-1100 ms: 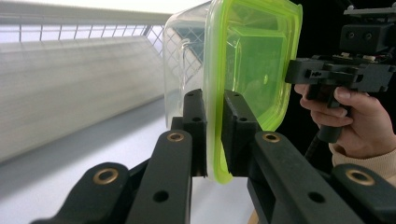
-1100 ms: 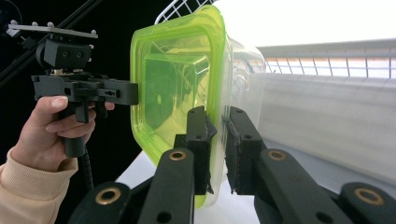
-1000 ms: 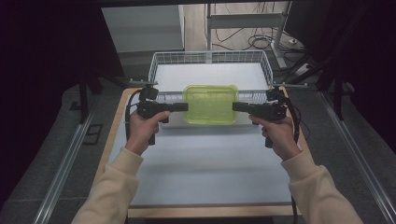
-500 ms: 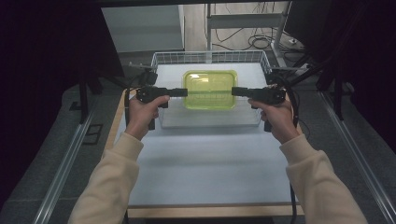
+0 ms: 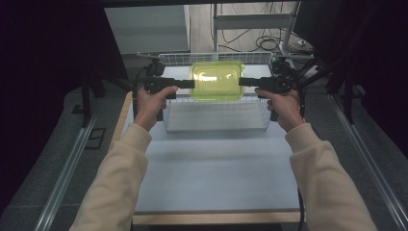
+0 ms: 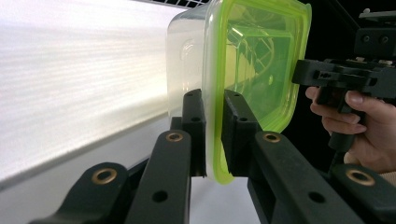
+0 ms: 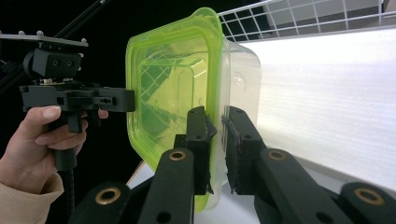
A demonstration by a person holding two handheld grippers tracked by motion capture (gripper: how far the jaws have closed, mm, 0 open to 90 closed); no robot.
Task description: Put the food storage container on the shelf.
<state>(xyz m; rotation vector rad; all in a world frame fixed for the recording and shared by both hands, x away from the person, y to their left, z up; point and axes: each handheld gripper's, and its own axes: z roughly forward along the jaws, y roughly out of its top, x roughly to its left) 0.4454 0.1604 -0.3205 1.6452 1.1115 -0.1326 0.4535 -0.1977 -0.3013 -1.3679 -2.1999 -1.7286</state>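
A clear plastic container with a lime-green lid (image 5: 216, 81) hangs level above the wire basket (image 5: 216, 126), over its far half. My left gripper (image 5: 191, 83) is shut on the lid's left rim, and my right gripper (image 5: 241, 82) is shut on the right rim. In the left gripper view the jaws pinch the green rim (image 6: 261, 70) edge-on, gripper (image 6: 214, 116), with the other gripper (image 6: 303, 74) across the lid. The right gripper view shows the same pinch, gripper (image 7: 217, 130) on the container (image 7: 173, 84), and the left gripper (image 7: 126, 100) beyond.
The white wire basket stands at the far end of the pale table top (image 5: 211, 173), which has a wooden edge (image 5: 211, 217). Metal rails (image 5: 67, 168) run along both sides of the table. Cables and a stand (image 5: 269, 43) lie on the floor behind.
Both grippers have carried the container away from the person and upward, from the basket's near edge to above its far half. The grip on both rims is unchanged.
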